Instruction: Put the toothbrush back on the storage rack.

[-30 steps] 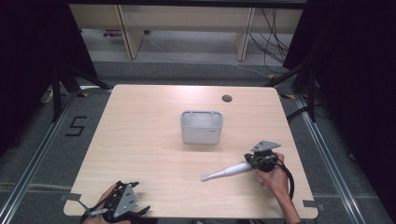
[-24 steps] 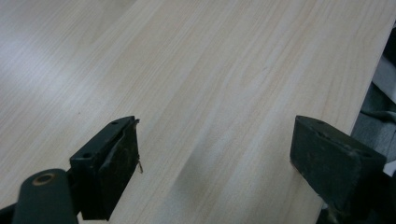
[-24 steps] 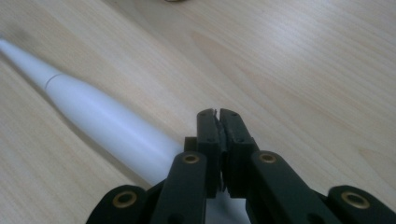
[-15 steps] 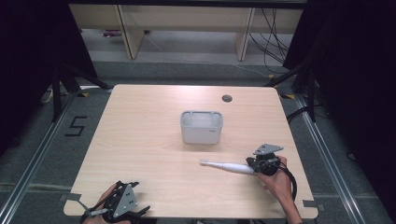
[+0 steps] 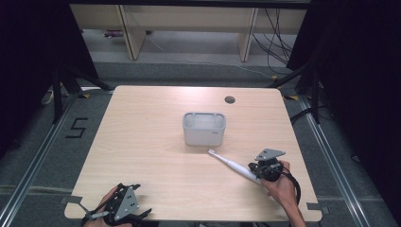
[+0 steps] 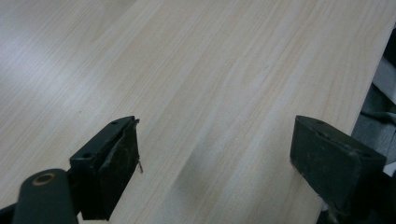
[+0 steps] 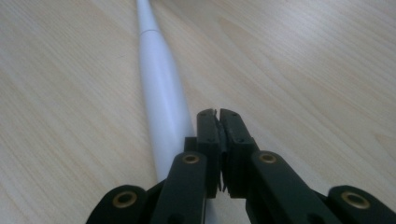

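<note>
A white electric toothbrush (image 5: 231, 164) lies on the wooden table (image 5: 151, 142), its head pointing up-left toward a grey rectangular holder (image 5: 204, 135). My right gripper (image 5: 261, 174) sits at the handle end, at the table's right front. In the right gripper view its jaws (image 7: 218, 112) are pressed together with nothing between them, and the toothbrush handle (image 7: 163, 93) runs along their left side and under them. My left gripper (image 5: 122, 209) rests at the front left edge. Its jaws (image 6: 215, 140) stand wide apart over bare wood.
A small round cable hole (image 5: 230, 100) sits near the table's far edge. Beyond the table stand shelf legs and cables on the floor. The table's front edge lies close to both hands.
The toothbrush has swung around its handle end: its head moved from pointing toward the front left to pointing up toward the holder. The right gripper shifted slightly. The left gripper stayed still.
</note>
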Demonstrator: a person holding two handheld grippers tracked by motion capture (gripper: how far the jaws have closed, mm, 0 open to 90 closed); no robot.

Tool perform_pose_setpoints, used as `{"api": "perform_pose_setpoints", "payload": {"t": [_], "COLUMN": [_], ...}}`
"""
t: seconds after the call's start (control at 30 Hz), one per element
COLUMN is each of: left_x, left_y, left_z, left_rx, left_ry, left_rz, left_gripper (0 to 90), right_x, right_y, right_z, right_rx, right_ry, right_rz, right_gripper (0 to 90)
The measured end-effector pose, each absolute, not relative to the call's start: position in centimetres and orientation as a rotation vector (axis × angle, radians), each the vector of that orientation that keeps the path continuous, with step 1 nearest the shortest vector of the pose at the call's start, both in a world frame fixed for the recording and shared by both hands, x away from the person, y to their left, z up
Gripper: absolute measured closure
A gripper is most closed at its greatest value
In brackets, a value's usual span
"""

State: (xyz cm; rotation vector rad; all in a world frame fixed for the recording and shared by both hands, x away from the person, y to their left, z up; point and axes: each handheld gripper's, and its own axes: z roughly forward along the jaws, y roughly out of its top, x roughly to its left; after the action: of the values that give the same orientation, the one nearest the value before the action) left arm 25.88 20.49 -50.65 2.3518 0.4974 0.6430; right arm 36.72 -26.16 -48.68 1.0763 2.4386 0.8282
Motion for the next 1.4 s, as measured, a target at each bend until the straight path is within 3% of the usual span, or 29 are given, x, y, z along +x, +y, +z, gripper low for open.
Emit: {"api": "perform_pose_setpoints", "payload": {"t": [0.53,0.83,0.93,1.13,1.4], "left_x": [25.9,25.9,25.9,25.9,25.9], "left_y": [20.5,20.5,20.5,20.5,20.4], "left_z": [-50.6,-50.7,-50.7,-50.8,-50.8], "left_rx": [2.352,2.357,2.358,2.358,2.35], "left_ry": [0.499,0.497,0.497,0.503,0.503], "left_rz": [0.647,0.65,0.644,0.654,0.627], "left_gripper": [15.0,15.0,15.0,15.0,15.0], "right_x": [34.7,33.8,34.2,34.8,36.9], "right_y": [-24.9,-24.8,-25.3,-25.3,-23.0], "right_z": [-48.5,-48.4,-48.0,-45.7,-44.9], "right_rx": [0.962,1.058,1.058,1.201,1.245], "right_ry": [2.485,2.503,2.5,2.476,2.616], "right_rz": [0.79,0.767,0.776,0.791,0.679], "right_gripper": [87.1,84.1,78.4,55.3,46.3]}}
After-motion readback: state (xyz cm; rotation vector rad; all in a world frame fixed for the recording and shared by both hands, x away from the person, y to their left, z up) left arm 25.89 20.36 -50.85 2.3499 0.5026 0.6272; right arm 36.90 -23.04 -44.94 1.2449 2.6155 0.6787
